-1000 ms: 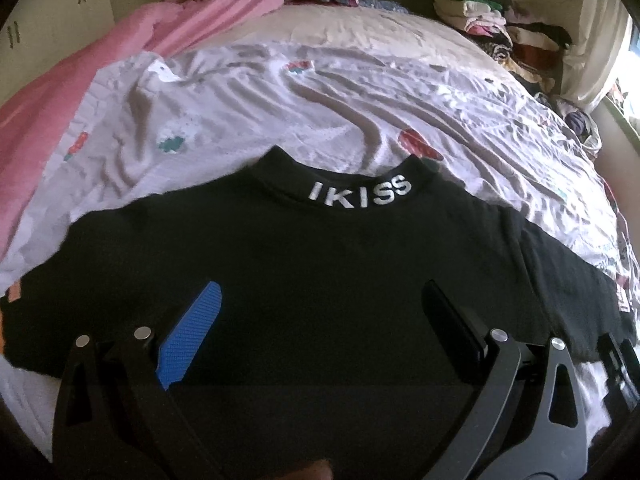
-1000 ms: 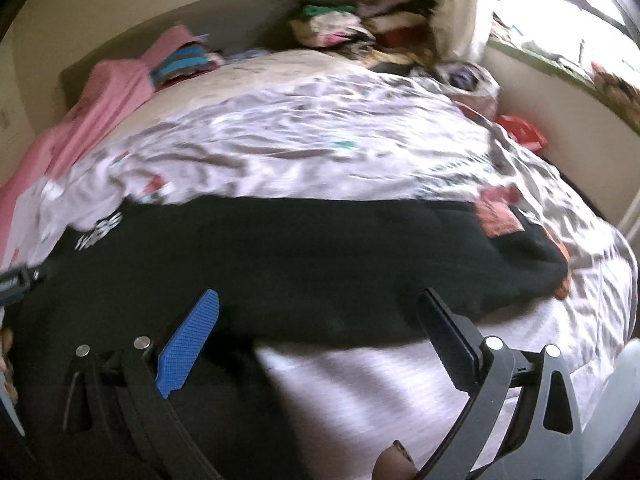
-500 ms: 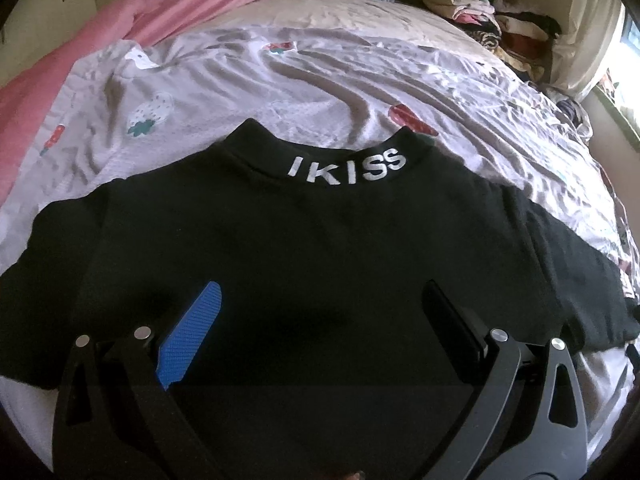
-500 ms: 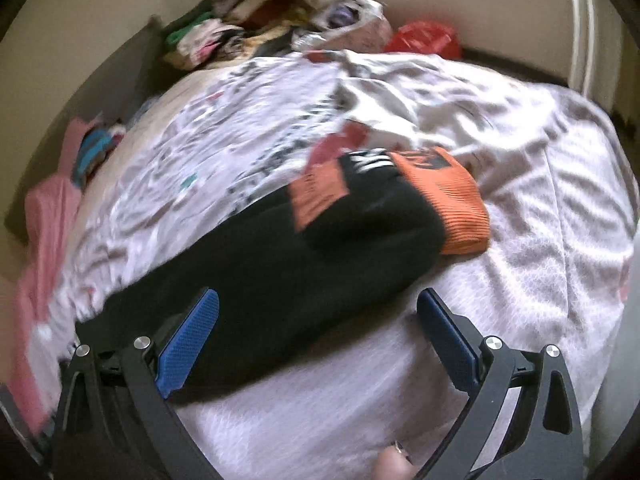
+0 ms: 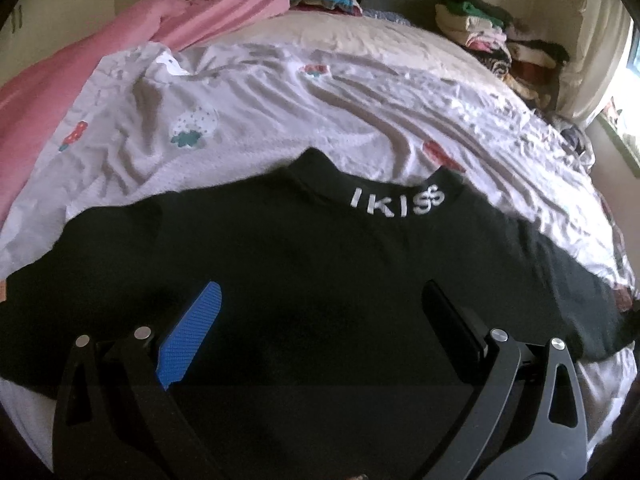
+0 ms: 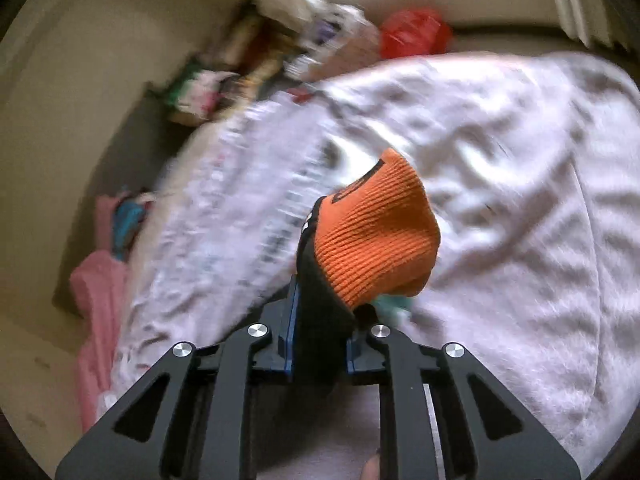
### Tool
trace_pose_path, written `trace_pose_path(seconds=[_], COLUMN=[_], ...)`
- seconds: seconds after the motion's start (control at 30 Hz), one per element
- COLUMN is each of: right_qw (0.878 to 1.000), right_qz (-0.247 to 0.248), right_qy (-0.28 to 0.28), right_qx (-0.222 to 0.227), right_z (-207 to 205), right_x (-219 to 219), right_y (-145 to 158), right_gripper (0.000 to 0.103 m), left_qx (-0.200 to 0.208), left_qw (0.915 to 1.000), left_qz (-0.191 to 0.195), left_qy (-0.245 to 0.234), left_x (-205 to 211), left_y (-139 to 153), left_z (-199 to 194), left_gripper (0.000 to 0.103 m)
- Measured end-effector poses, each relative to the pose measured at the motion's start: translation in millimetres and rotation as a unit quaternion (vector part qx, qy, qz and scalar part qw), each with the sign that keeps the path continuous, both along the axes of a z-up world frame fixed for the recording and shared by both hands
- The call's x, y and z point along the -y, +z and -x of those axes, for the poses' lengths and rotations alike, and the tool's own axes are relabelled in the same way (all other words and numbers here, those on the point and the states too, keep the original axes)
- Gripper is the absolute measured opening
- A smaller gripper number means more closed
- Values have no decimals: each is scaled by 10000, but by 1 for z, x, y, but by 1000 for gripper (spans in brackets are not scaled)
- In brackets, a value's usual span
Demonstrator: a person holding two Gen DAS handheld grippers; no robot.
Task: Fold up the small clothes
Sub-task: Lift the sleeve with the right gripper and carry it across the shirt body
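Note:
A black long-sleeved top [image 5: 320, 264] with "IKISS" in white on its collar [image 5: 396, 202] lies flat on the bed, collar away from me. My left gripper [image 5: 320, 320] is open and empty, hovering over the top's chest. My right gripper [image 6: 320, 320] is shut on the end of the top's sleeve [image 6: 316, 320], just behind its orange ribbed cuff [image 6: 376, 236], and holds it lifted off the bed. The rest of the sleeve is hidden below the gripper.
The bed has a white printed sheet [image 5: 280, 120] and a pink blanket [image 5: 120, 48] along its left side. Piles of folded clothes [image 5: 500, 40] stand at the far end. A red bag [image 6: 412, 32] lies beside the bed by the wall.
My right gripper swung to the sleeve end, closed on it just behind the orange cuff and lifted it. My left gripper stayed open over the chest, shifting slightly left.

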State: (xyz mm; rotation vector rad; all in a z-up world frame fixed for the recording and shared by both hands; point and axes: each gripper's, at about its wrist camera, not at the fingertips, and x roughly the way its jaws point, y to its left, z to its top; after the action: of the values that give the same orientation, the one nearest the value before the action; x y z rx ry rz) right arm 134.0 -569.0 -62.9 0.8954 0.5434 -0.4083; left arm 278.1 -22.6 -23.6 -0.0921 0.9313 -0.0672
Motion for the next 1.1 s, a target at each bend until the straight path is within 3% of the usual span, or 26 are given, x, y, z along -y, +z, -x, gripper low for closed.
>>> trace_pose_path(seconds=[0.23, 0.47, 0.93, 1.1], right_qw=[9911, 9734, 9273, 9096], right_qz=[933, 1571, 2356, 2572], right_qy=[731, 1472, 2801, 3174], right_qx=[603, 785, 792, 757], right_z=[-9, -32, -70, -79], right_x=[-54, -119, -264, -307], right_y=[61, 99, 110, 101], right_gripper=[15, 15, 15, 15], left_qx=[126, 172, 142, -38], left_qw=[9995, 9980, 9871, 9755], left_qz=[276, 613, 1575, 2187], left_qy=[-80, 46, 235, 219], left_x=[-11, -32, -76, -92], left_y=[19, 25, 23, 16], left_z=[10, 14, 23, 23], left_gripper=[94, 94, 94, 94])
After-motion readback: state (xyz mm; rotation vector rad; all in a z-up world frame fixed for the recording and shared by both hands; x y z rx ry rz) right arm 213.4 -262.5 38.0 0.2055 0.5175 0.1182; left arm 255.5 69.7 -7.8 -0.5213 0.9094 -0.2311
